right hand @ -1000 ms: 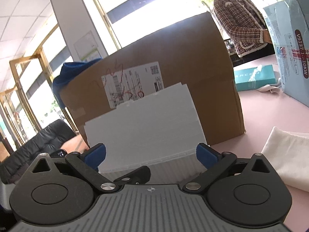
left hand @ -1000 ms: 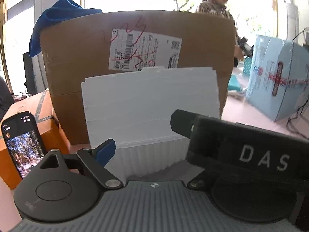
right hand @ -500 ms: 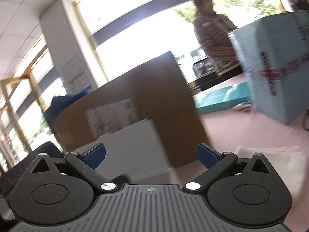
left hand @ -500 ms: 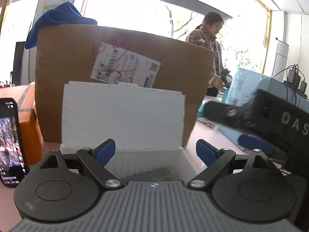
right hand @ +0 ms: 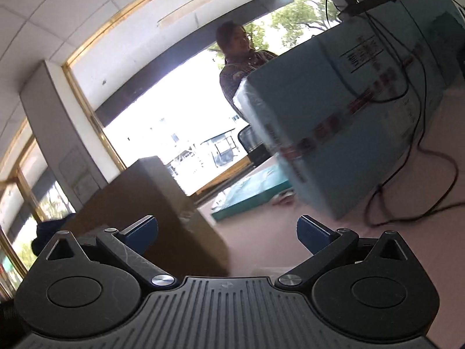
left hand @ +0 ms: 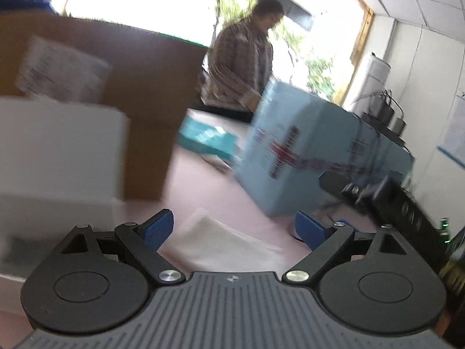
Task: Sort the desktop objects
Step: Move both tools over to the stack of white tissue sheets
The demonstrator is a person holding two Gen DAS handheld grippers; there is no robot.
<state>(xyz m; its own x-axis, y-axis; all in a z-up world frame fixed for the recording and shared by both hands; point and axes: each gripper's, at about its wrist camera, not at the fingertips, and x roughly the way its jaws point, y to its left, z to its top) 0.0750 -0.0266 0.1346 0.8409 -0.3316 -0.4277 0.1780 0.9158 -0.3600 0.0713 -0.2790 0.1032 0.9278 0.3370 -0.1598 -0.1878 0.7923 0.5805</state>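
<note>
Desktop objects are not yet seen sorted; nothing is held. Both the left gripper [left hand: 234, 229] and right gripper [right hand: 227, 232] are spread wide and empty. Just beyond the left fingers a white cloth [left hand: 221, 244] lies on the pink table [left hand: 203, 186]; farther off, a teal box [left hand: 207, 141] and blue carton [left hand: 316, 151] are seen.

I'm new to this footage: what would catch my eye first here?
The big light-blue box with red markings, standing on the pink table at right. Left of it looms a tall brown cardboard box with a white foam block in front. Low in each view, the left gripper and right gripper show open, empty jaws.
</note>
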